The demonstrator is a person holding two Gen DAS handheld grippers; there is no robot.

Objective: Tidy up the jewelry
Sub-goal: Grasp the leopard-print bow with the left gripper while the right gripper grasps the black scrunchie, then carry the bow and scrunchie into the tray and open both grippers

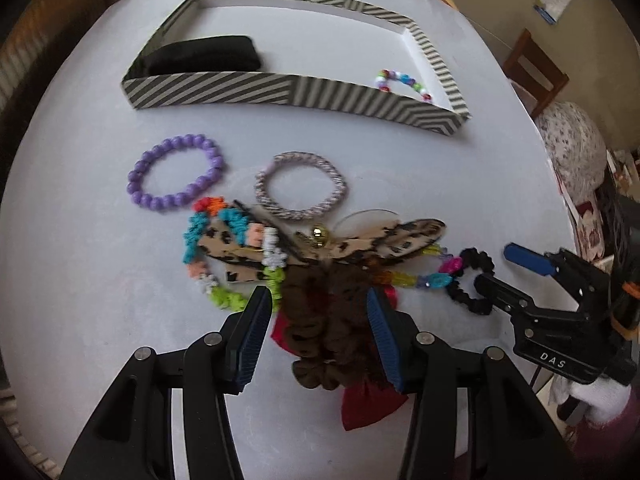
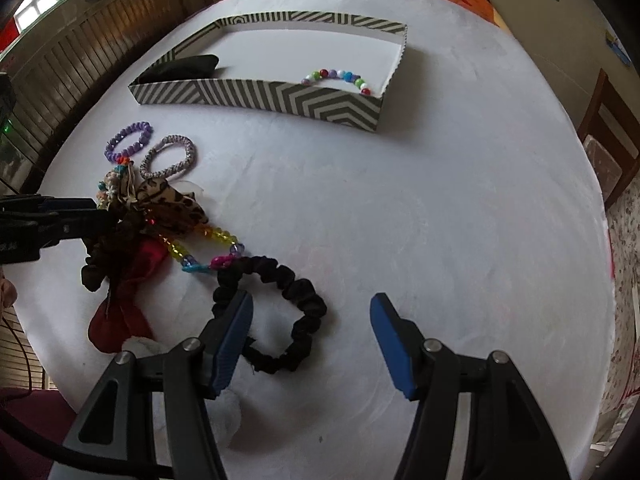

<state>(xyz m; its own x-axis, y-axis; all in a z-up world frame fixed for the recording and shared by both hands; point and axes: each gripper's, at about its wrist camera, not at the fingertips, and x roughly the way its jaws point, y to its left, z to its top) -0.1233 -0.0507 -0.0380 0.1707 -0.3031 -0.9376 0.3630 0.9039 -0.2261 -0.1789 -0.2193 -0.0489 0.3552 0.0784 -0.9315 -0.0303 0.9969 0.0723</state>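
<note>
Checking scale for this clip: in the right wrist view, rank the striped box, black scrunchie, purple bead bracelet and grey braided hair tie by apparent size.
1. Striped box.
2. Black scrunchie, though it lies nearest the camera, so fisheye inflates it.
3. Purple bead bracelet and grey braided hair tie look alike; not ranked.

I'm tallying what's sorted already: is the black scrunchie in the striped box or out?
Out. The black scrunchie lies on the white table, well short of the striped box.
</note>
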